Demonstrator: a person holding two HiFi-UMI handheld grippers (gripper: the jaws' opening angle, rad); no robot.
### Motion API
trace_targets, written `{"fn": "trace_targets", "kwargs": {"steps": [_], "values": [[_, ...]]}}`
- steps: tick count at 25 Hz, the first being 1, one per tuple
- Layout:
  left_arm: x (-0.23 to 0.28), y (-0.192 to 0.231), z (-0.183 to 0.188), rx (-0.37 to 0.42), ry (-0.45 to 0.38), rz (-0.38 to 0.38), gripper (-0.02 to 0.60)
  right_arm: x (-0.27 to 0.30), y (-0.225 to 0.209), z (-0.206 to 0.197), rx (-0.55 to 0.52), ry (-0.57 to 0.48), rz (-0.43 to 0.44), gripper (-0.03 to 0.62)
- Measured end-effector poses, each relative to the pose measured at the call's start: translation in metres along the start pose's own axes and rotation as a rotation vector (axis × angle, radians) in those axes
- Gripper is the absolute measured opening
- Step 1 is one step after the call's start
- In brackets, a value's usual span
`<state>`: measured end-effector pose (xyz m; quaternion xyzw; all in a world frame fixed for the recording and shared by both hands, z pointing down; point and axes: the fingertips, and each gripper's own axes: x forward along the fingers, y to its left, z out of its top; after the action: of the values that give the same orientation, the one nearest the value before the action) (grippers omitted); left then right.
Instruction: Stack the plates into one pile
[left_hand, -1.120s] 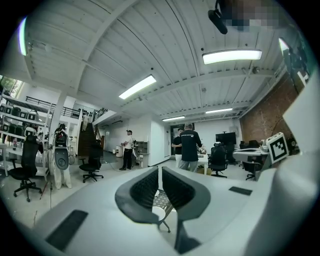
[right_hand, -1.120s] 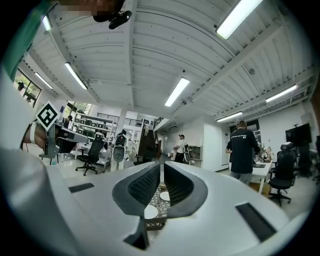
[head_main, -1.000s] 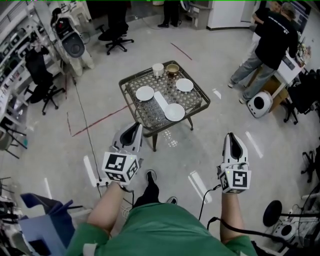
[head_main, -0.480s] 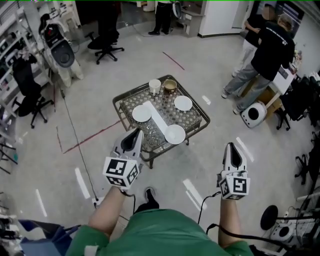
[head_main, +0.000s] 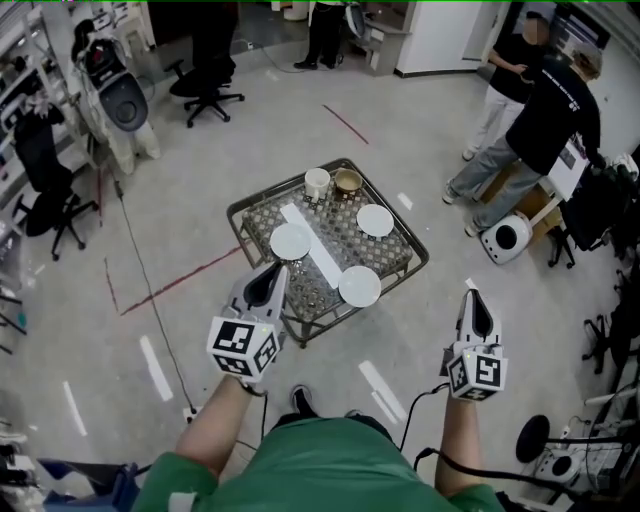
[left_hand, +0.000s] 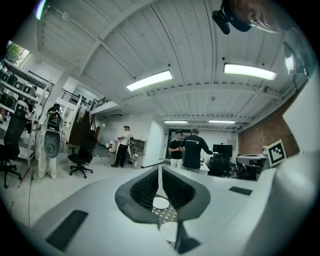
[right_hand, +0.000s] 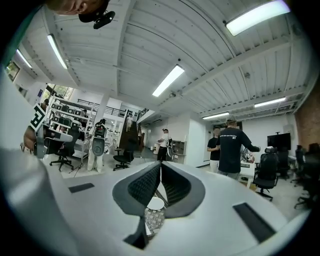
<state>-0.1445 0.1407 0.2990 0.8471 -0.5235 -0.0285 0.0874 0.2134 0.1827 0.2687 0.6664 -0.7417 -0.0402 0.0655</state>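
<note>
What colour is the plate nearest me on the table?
White. The nearest plate shows best in the head view.

Open floor (head_main: 420, 150) rings the table (head_main: 418, 262), where a cup (head_main: 317, 183) and a bowl (head_main: 348, 181) stand taller than the flat plates (head_main: 291, 241).

Person in a green top, with a white tool in each hand

The short-sleeved green top (head_main: 318, 466) is plain, and a dark shoe (head_main: 300, 400) with a pale sole edge shows below it. The left tool (head_main: 270, 273) and right tool (head_main: 471, 297) have smooth white shells that taper to a point, lined inside with black ribbed pads; the gripper views show dark rectangular insets on the shells. Behind each sits a white cube printed with black square markers, the left cube (head_main: 243, 347) and the right cube (head_main: 476, 374). A thin black cable (head_main: 410, 410) trails from the right tool.
</note>
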Motion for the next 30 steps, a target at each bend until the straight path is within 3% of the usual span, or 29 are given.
{"fn": "trace_targets", "kwargs": {"steps": [10,19,30], "values": [[0.044,0.026,-0.010,0.005,0.032,-0.003,0.034,0.058,0.018,-0.031,0.029,0.053,0.047,0.025],[0.100,0.068,0.003,0.036,0.030,0.139,0.034,0.170,0.018,-0.031,0.047,-0.005,0.176,0.025],[0.193,0.068,-0.011,0.069,0.114,0.251,0.034,0.295,-0.017,-0.084,0.089,0.075,0.311,0.025]]}}
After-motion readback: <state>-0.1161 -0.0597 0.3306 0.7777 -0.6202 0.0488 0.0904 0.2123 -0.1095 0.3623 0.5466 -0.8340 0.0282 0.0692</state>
